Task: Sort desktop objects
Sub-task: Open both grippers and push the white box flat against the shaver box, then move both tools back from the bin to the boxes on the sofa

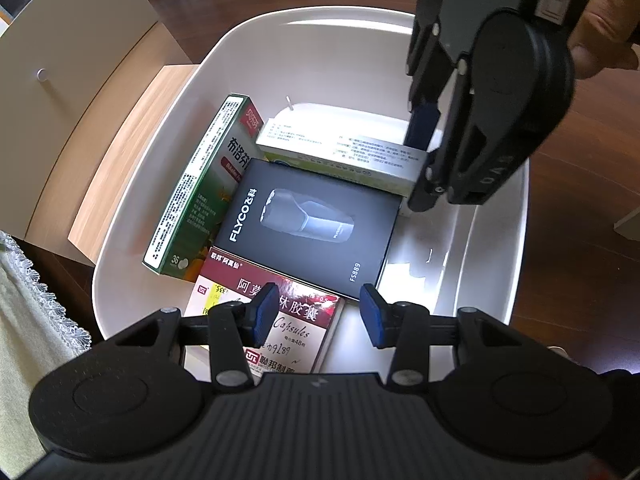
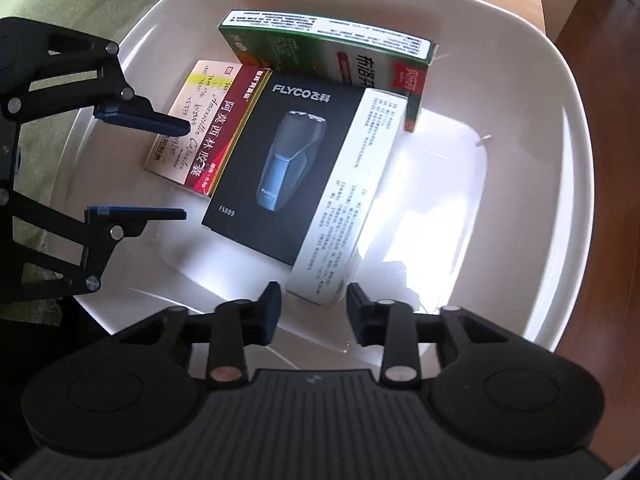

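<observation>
- The red capsule box (image 1: 256,312) lies partly under the black shaver box (image 1: 308,232), with its near end behind the left gripper (image 1: 318,314).
- The white box (image 1: 340,152) has its right end behind the right gripper (image 1: 424,152).
- Print on the green box (image 2: 332,56) is too small to read.
- The hand (image 1: 604,28) is cut off by the picture's edge.

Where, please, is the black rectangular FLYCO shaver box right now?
The black FLYCO shaver box lies mid-basin in the white plastic basin, overlapping the red capsule box, between the green carton and white carton.
</observation>
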`<state>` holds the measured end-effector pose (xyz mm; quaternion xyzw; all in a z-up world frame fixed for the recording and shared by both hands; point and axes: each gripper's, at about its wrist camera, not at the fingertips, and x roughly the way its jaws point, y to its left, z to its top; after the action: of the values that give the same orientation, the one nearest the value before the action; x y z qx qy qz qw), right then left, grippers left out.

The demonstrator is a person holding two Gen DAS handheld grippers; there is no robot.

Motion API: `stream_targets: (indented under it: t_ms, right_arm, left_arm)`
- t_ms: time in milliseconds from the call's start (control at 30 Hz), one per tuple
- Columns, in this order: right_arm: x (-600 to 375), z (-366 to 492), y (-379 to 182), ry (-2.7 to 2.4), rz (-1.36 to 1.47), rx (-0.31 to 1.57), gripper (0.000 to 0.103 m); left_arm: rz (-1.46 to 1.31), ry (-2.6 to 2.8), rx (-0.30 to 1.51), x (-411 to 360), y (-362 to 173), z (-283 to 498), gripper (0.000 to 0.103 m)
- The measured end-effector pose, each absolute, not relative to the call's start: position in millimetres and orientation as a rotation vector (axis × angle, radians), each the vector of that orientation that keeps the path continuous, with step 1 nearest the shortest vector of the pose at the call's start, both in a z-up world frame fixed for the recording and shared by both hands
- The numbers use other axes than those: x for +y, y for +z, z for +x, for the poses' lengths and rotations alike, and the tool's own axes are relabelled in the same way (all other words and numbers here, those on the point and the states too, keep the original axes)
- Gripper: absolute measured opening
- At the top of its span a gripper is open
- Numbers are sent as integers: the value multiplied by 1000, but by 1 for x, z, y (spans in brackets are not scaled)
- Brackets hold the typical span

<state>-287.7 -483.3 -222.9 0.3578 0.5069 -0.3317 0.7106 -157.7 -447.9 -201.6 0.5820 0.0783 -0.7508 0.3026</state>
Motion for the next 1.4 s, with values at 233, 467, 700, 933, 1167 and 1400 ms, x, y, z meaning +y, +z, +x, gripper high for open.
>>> stream_targets:
  t_ms: [233, 467, 700, 933, 1167, 1400]
  right_arm:
    - [-494, -288, -222, -755, 785, 1098, 28]
    - [-498, -289, -219, -762, 780, 1094, 29]
    - [-490, -297, -209, -770, 778, 1079, 42]
    - [-478, -309, -182, -805, 744, 990, 63]
    - [-475, -312, -146, -832, 673, 882, 88]
    - [-468, -301, -113, -831, 640, 784, 100]
  left_arm:
    - [1544, -1987, 210, -448, -201, -158, 51]
    - [1545, -1980, 205, -445, -201, -156, 51]
    - [1520, -1976, 169, -440, -195, -153, 51]
    - [1468, -1923, 88, -433, -178, -145, 76]
    - [1354, -1842, 6, -414, -138, -132, 102]
    - [1261, -1682, 16, -387, -89, -102, 102]
